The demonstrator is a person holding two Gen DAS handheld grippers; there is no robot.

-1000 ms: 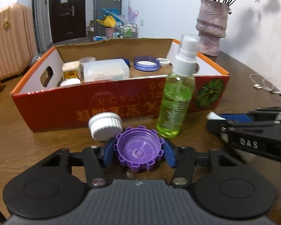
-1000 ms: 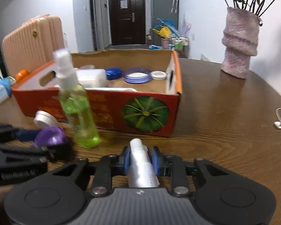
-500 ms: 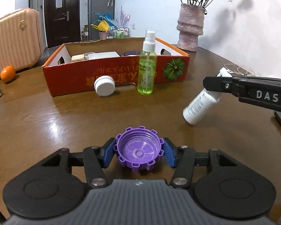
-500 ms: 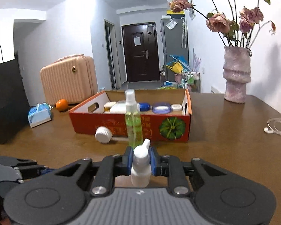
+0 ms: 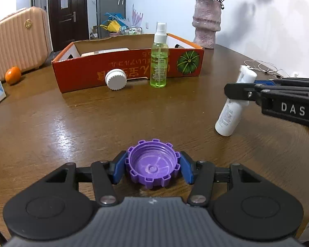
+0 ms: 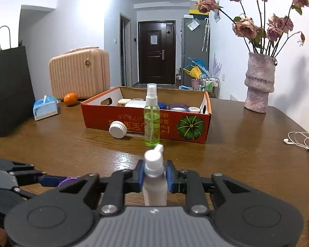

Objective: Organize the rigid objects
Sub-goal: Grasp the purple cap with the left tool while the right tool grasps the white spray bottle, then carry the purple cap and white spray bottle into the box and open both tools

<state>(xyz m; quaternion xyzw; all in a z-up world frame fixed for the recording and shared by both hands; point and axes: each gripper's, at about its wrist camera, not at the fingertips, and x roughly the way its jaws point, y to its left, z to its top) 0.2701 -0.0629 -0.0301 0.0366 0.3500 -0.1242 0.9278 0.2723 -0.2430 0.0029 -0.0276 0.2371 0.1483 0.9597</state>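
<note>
My left gripper (image 5: pixel 153 160) is shut on a purple ridged cap (image 5: pixel 152 167), held open side up just above the wooden table. Off to its right, my right gripper (image 5: pixel 240 88) holds a white pump bottle (image 5: pixel 228 115) near its neck. The bottle leans, with its base on the table. In the right wrist view this bottle (image 6: pixel 154 187) stands between the blue pads (image 6: pixel 141 171) of the right gripper (image 6: pixel 154 169), whose jaws are opening. A green spray bottle (image 5: pixel 159 61) and a white ribbed cap (image 5: pixel 115 80) stand before the red cardboard box (image 5: pixel 82 74).
The box (image 6: pixel 98 117) holds jars, lids and a white container. A pink vase (image 6: pixel 259 86) with flowers stands back right, and earphones (image 6: pixel 302 141) lie at the right edge. At far left are an orange (image 6: pixel 70 99), a tissue pack (image 6: pixel 45 108) and a black bag (image 6: pixel 8 90).
Both grippers have drawn back from the box, which now looks far smaller. The white bottle, lying flat in the right gripper before, now stands tilted with its base on the table.
</note>
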